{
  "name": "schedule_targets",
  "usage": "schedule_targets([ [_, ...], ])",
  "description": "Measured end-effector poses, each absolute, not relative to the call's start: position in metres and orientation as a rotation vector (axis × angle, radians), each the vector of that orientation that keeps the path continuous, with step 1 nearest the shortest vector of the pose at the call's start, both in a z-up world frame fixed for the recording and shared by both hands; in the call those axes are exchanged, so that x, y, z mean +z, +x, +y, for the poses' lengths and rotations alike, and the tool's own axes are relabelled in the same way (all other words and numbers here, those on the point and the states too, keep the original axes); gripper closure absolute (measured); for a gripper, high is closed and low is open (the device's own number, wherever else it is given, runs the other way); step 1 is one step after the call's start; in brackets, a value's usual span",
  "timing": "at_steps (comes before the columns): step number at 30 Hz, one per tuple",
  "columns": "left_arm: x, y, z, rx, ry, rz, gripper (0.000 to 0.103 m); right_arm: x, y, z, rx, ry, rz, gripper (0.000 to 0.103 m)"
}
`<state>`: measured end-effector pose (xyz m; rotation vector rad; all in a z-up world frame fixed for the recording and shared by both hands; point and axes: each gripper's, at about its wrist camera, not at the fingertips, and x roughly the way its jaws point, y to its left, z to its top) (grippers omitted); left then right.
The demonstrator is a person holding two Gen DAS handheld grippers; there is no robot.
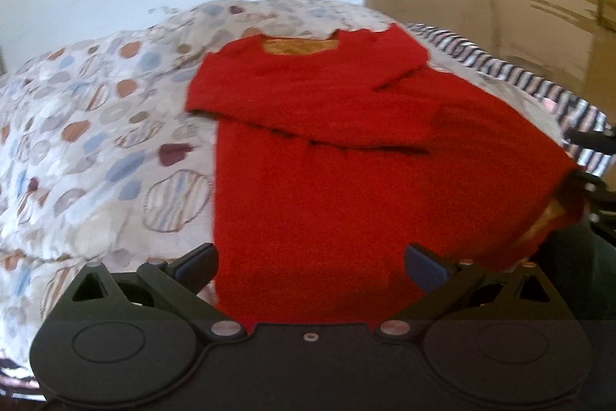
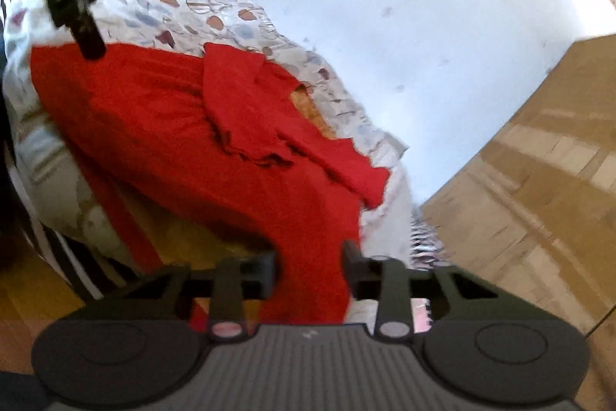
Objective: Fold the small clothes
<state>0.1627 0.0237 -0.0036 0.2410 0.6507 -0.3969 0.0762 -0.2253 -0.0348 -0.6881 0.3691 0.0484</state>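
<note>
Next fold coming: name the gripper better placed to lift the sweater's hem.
Right, I'd say. The right gripper has the sweater pinched at its edge and lifted off the bedspread; the left gripper hangs open over the hem, gripping nothing.

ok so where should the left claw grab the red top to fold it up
Take the red top at its bottom hem, coming in from the near edge of the bed. The sleeves are already folded across the chest, and the hem hangs between the open left claw, so it can be carried towards the collar.
</note>
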Motion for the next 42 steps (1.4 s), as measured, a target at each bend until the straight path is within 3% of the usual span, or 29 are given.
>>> schedule_targets([
  [2,-0.003,0.157,0.02,-0.414,0.278,0.626,0.001,-0.035,0.078,-0.228,0.075,-0.667,0.384,0.062],
  [4,-0.004,0.153,0.015,-0.409,0.324,0.602,0.001,-0.037,0.072,-0.227,0.123,-0.693,0.392,0.042],
  [9,-0.008,0.155,0.017,-0.397,0.319,0.626,0.001,-0.053,0.053,-0.222,0.216,-0.829,0.426,0.022],
  [17,-0.008,0.167,0.03,-0.374,0.198,0.69,0.001,-0.101,0.076,-0.189,0.185,-1.06,0.445,0.021],
  [18,-0.008,0.168,0.032,-0.37,0.197,0.692,0.001,-0.105,0.079,-0.186,0.177,-1.07,0.427,0.025],
  [20,-0.006,0.167,0.033,-0.369,0.196,0.691,0.001,-0.106,0.083,-0.181,0.167,-1.073,0.413,0.05],
  [23,-0.006,0.165,0.036,-0.379,0.212,0.673,0.001,-0.101,0.087,-0.182,0.186,-1.031,0.437,0.062],
  [25,-0.008,0.163,0.036,-0.391,0.239,0.66,0.001,-0.091,0.082,-0.185,0.189,-1.003,0.436,0.088],
  [36,-0.025,0.131,-0.012,-0.548,0.451,0.479,0.001,0.005,0.121,-0.211,0.241,-0.473,0.402,0.094],
  [40,-0.035,0.142,-0.037,-0.502,0.477,0.495,0.001,0.028,0.147,-0.224,0.274,-0.34,0.416,0.094],
  [42,-0.039,0.154,-0.045,-0.457,0.474,0.524,0.01,0.034,0.151,-0.232,0.284,-0.275,0.422,0.094],
])
